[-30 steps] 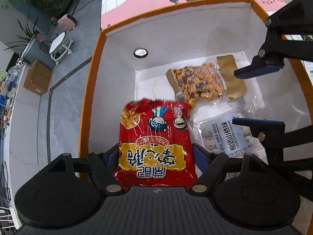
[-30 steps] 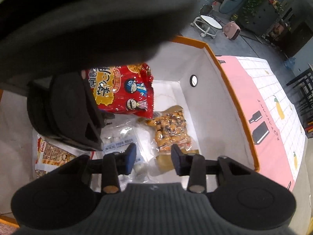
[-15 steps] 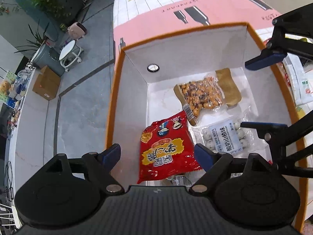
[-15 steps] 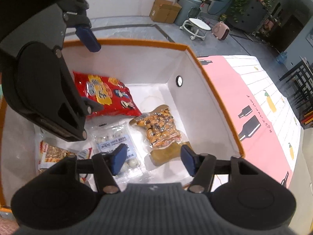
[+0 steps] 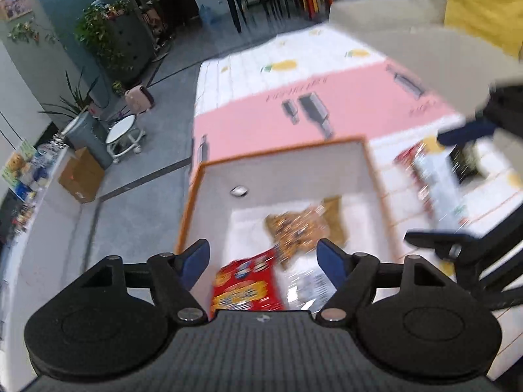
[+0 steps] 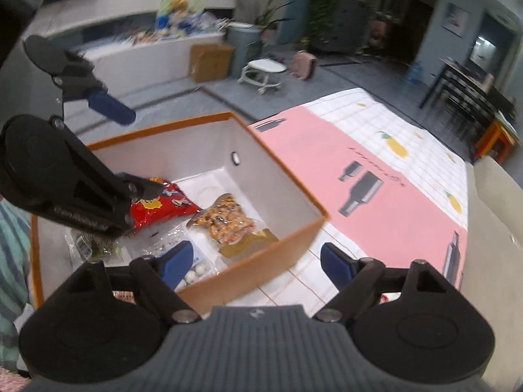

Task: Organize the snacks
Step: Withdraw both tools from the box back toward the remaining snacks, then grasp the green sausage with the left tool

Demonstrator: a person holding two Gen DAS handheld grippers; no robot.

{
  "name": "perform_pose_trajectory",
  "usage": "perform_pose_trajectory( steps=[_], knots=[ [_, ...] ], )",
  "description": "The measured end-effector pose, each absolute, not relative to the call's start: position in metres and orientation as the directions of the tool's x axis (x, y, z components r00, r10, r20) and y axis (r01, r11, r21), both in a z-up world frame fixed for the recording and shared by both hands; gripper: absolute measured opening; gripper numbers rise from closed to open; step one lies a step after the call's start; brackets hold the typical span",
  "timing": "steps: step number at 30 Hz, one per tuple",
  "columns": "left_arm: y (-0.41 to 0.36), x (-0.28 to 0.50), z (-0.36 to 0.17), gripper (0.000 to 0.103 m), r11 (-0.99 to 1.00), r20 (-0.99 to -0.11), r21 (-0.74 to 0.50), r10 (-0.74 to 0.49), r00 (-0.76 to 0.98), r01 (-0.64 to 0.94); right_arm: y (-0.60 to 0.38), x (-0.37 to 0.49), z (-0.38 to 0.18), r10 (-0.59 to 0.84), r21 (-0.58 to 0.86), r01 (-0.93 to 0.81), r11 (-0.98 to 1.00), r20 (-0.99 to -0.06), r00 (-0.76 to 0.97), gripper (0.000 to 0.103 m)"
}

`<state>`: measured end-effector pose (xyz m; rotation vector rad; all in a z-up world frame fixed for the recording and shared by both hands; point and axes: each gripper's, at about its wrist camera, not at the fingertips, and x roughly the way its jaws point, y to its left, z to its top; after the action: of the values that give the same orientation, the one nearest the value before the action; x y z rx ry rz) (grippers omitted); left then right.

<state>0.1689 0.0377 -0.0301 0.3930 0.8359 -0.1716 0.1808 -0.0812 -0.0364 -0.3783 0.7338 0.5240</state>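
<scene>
On a table with a pink and white cloth [image 6: 385, 163] sits an open box [image 6: 274, 254], orange outside and white inside, holding the snacks already put away. Lying flat on its floor are a red packet [image 6: 163, 205] with yellow panels and cartoon faces, a clear pouch of mixed nuts [image 6: 225, 219] with a tan header strip, and a clear bag of small white balls [image 6: 196, 269] with a pale label. Part of one more wrapper shows near the close wall, too hidden to identify. The left gripper [image 5: 263, 261] hangs above the box with nothing between its blue pads; its jaws are wide and closing slightly. The right gripper [image 6: 258, 261] is over the box's near corner, also empty, its jaws opening. More packets [image 5: 434, 179] lie on the cloth outside the box, to the right in the left view, smeared by motion blur. These packs look light, soft and crinkly; the clear film is probably slippery, and the contents could crush, so a gentle pinch on a sealed edge or header strip seems safest. Print on the red packet and white label is too blurred to read. The cloth shows bottle and lemon drawings with a line of illegible script.
</scene>
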Motion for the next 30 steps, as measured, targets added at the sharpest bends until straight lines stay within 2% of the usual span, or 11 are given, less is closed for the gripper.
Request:
perform_pose_trajectory(
  steps=[2, 7, 15, 22, 26, 30],
  knots=[
    [0.032, 0.164, -0.021, 0.086, 0.926, -0.738, 0.232, -0.032, 0.674, 0.297, -0.094, 0.171, -0.035, 0.304, -0.138, -0.540, 0.830, -0.699, 0.647, 0.085],
    [0.008, 0.147, -0.008, 0.071, 0.935, -0.705, 0.186, -0.088, 0.704, 0.302, -0.127, 0.143, -0.035, 0.256, -0.125, -0.442, 0.888, -0.663, 0.703, 0.088],
    [-0.025, 0.120, -0.006, 0.064, 0.942, -0.684, 0.098, -0.171, 0.709, 0.322, -0.178, 0.104, -0.040, 0.182, -0.056, -0.280, 0.958, -0.636, 0.750, 0.088],
    [-0.046, 0.104, -0.030, 0.055, 0.952, -0.776, -0.046, -0.226, 0.589, 0.304, -0.213, 0.080, -0.063, 0.139, 0.027, -0.159, 0.987, -0.640, 0.756, 0.088],
    [-0.058, 0.098, -0.061, 0.040, 0.976, -0.834, -0.040, -0.152, 0.530, 0.216, -0.223, 0.077, -0.078, 0.146, 0.061, -0.141, 0.988, -0.660, 0.737, 0.087],
    [-0.058, 0.094, -0.088, 0.039, 0.992, -0.861, -0.045, -0.100, 0.499, 0.121, -0.226, 0.075, -0.096, 0.149, 0.076, -0.133, 0.988, -0.679, 0.719, 0.087]
  ],
)
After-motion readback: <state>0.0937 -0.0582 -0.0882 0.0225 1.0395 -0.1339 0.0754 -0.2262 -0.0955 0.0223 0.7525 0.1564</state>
